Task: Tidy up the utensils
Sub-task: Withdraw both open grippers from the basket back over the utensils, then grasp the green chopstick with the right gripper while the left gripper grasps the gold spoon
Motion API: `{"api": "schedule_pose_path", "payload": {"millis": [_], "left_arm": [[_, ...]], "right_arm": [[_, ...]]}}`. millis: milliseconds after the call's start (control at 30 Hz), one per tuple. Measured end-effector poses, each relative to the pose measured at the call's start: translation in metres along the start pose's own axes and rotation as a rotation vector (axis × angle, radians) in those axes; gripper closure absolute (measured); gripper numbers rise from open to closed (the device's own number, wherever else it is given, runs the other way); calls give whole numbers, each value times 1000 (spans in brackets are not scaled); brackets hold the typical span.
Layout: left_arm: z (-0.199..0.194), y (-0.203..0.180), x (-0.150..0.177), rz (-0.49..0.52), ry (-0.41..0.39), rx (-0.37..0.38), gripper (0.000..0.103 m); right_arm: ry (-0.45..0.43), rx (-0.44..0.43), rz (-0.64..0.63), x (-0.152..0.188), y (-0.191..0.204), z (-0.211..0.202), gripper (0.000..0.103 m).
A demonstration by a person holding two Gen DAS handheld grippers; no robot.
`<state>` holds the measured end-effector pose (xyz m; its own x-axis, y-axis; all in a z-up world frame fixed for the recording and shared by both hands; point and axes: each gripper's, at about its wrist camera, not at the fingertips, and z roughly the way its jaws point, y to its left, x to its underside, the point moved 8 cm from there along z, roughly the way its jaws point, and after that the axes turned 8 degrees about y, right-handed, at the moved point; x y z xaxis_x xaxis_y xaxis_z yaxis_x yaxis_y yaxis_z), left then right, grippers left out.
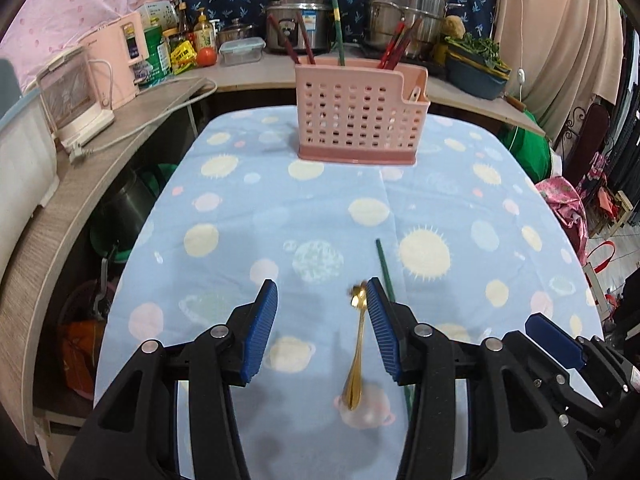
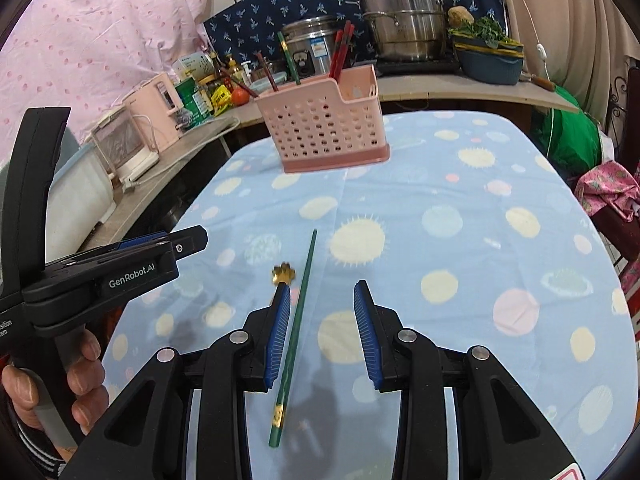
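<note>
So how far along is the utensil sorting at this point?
Mostly done: the pink holder already has several red chopsticks and a green one standing in it. Nothing is gripped: the left gripper is open over the gold spoon, the right gripper open over the green chopstick. Both items lie on the blue tablecloth, waiting to go in.

Left gripper [image 1: 322, 330] and right gripper [image 2: 322, 336]: black plastic arms, silver pivot screws, ribbed blue pads; white "GenRobot.AI" lettering beside the screws.
</note>
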<state>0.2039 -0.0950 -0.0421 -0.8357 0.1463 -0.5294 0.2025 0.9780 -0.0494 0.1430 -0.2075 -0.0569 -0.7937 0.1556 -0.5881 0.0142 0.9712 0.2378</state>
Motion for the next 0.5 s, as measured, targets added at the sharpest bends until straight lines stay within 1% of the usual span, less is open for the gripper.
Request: {"api": "schedule_pose_path", "payload": {"millis": [333, 500], "left_arm": [[24, 22, 53, -48, 98, 0, 59], [32, 25, 73, -50, 135, -4, 59]], "right_arm": [[109, -13, -21, 54, 10, 25, 70], [143, -22, -32, 69, 18, 33, 70]]}}
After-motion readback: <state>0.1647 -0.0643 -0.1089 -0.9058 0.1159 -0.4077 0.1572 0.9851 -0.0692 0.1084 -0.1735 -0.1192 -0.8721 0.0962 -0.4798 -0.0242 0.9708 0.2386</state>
